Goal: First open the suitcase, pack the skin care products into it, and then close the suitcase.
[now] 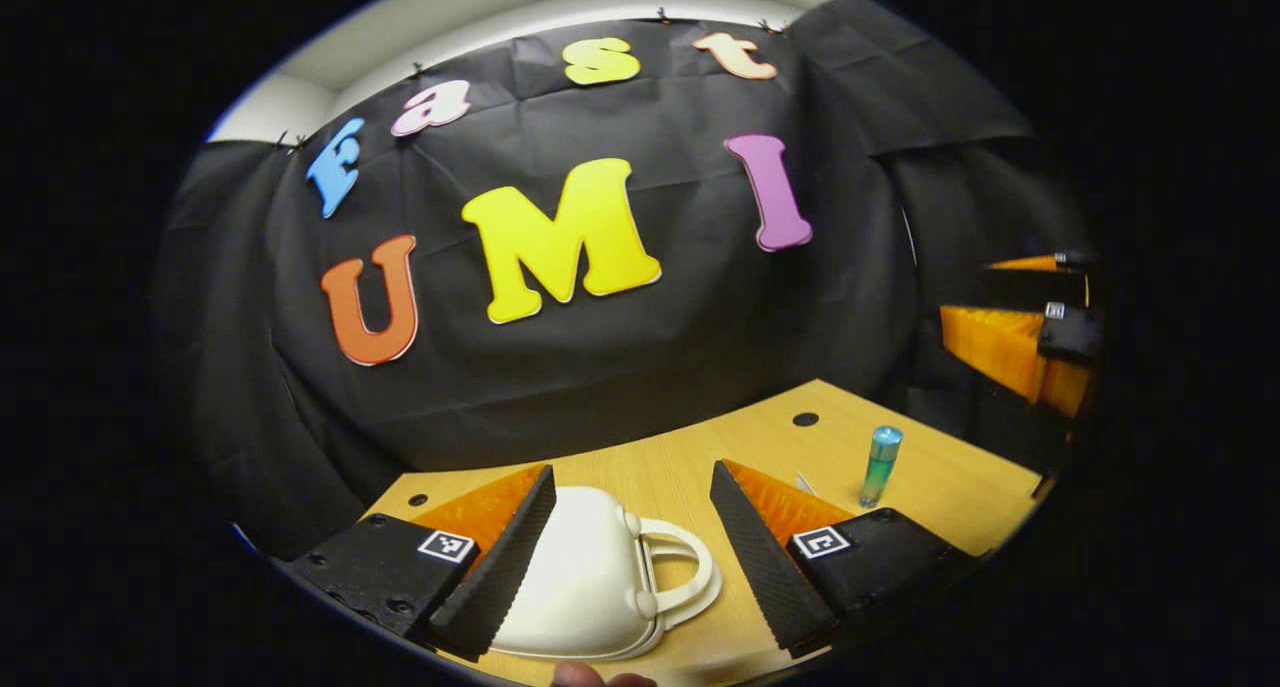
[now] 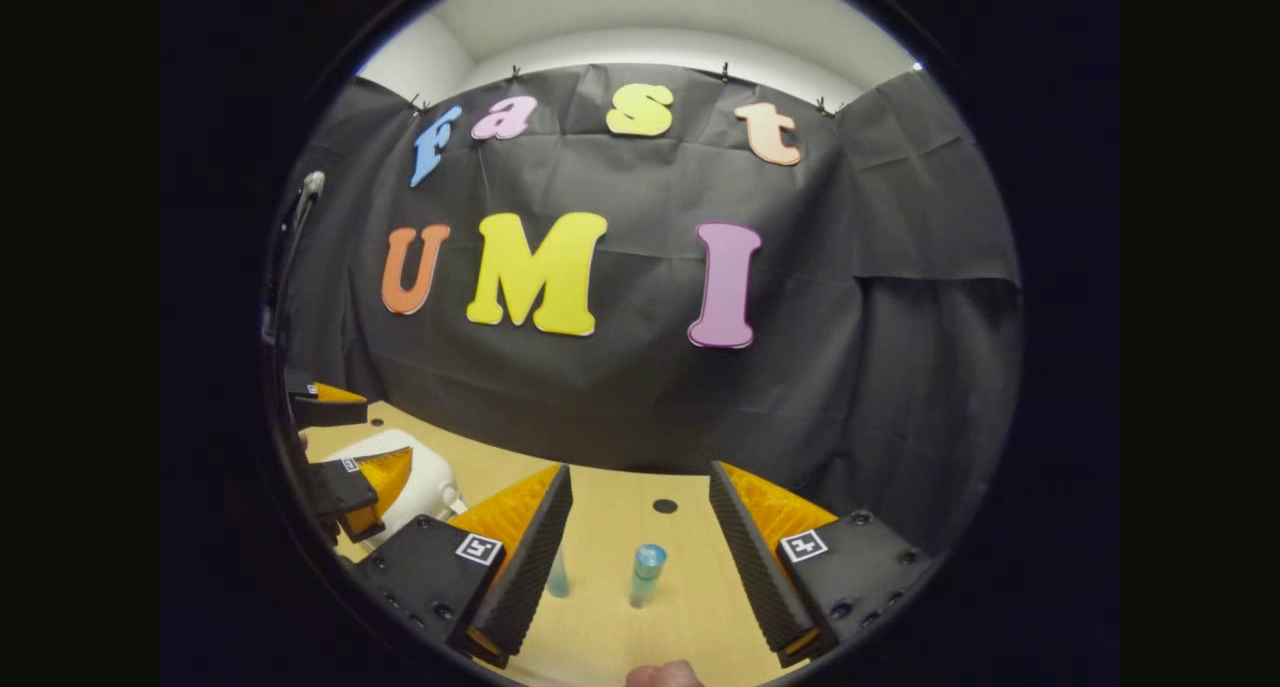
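A small cream-white suitcase (image 1: 585, 577) lies closed on the wooden table (image 1: 690, 457), its handle (image 1: 690, 567) pointing right. My left gripper (image 1: 632, 487) is open, and the case sits low between its spread fingers without either pressing on it. A teal skin care bottle (image 1: 882, 464) stands upright to the right. In the right gripper view the same bottle (image 2: 647, 573) stands ahead between the fingers of my open right gripper (image 2: 640, 482). A second teal bottle (image 2: 557, 577) peeks out beside the left finger. The suitcase (image 2: 425, 482) and the left gripper (image 2: 345, 467) lie far left.
The black cloth wall rises just behind the table's far edge (image 1: 640, 437). Small dark holes (image 1: 805, 419) dot the tabletop. The right gripper (image 1: 1040, 337) hovers at the far right of the left gripper view. A fingertip (image 2: 665, 675) shows at the bottom.
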A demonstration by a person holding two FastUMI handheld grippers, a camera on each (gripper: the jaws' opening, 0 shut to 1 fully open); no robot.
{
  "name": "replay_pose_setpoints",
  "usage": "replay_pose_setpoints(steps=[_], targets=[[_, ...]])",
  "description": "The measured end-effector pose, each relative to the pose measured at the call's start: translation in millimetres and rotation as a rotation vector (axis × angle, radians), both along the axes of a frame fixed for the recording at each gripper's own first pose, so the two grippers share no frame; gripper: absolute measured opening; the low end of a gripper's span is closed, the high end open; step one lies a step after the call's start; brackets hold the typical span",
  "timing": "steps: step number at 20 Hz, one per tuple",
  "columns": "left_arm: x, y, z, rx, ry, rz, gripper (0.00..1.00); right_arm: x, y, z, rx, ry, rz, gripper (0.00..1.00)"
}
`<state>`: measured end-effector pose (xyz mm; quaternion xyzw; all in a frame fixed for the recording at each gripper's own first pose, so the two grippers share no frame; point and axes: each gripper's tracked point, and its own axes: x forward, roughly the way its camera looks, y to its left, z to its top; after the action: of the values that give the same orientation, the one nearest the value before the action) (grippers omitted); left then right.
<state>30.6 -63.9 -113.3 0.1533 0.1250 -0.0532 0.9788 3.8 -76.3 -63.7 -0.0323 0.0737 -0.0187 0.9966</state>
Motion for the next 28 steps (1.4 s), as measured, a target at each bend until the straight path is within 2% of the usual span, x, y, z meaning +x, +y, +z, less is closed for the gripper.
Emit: replay_pose_setpoints(steps=[6, 10, 12, 16, 18, 19, 20, 23, 24, 25, 27, 28], targets=[[-1.7, -4.6, -100.6, 0.328, 0.226, -0.051, 0.98, 3.3, -38.9, -24.1, -0.012, 0.043, -0.029, 0.82], [2.1, -1.9, -128.7, 0.497, 0.269, -0.069, 0.97, 5.0, -47.5, -34.9, -0.004, 0.060, -0.021, 0.82], [1.1, 0.6, -142.6, 0.559, 0.311, -0.062, 0.95, 7.0, -56.4, -36.7, 0.007, 0.060, -0.034, 0.82], [10.3, 1.7, -152.3, 0.615, 0.343, -0.057, 0.91, 11.1, -71.4, -42.9, 0.018, 0.062, -0.046, 0.82], [13.9, -0.8, -159.4, 0.638, 0.364, -0.045, 0.78, 12.2, -81.1, -44.7, 0.021, 0.062, -0.052, 0.81], [11.8, -0.6, -163.2, 0.644, 0.385, -0.033, 0.66, 12.8, -86.7, -46.8, 0.023, 0.064, -0.057, 0.82], [9.9, 1.0, -169.7, 0.640, 0.409, -0.024, 0.62, 12.1, -91.7, -49.7, 0.023, 0.068, -0.057, 0.82], [7.1, 5.6, -181.1, 0.628, 0.467, 0.015, 0.37, 10.1, -104.2, -57.4, 0.029, 0.076, -0.050, 0.81], [7.1, 5.6, -179.4, 0.630, 0.474, 0.014, 0.32, 10.8, -107.4, -61.0, 0.028, 0.082, -0.049, 0.82], [7.4, 3.5, -177.5, 0.631, 0.474, 0.013, 0.35, 11.2, -111.0, -63.5, 0.026, 0.091, -0.048, 0.82], [7.1, 0.6, -168.6, 0.634, 0.463, 0.017, 0.23, 11.0, -118.9, -62.5, 0.028, 0.091, -0.059, 0.82], [7.4, -0.3, -164.7, 0.623, 0.454, 0.018, 0.20, 11.1, -120.3, -58.6, 0.030, 0.082, -0.068, 0.82]])
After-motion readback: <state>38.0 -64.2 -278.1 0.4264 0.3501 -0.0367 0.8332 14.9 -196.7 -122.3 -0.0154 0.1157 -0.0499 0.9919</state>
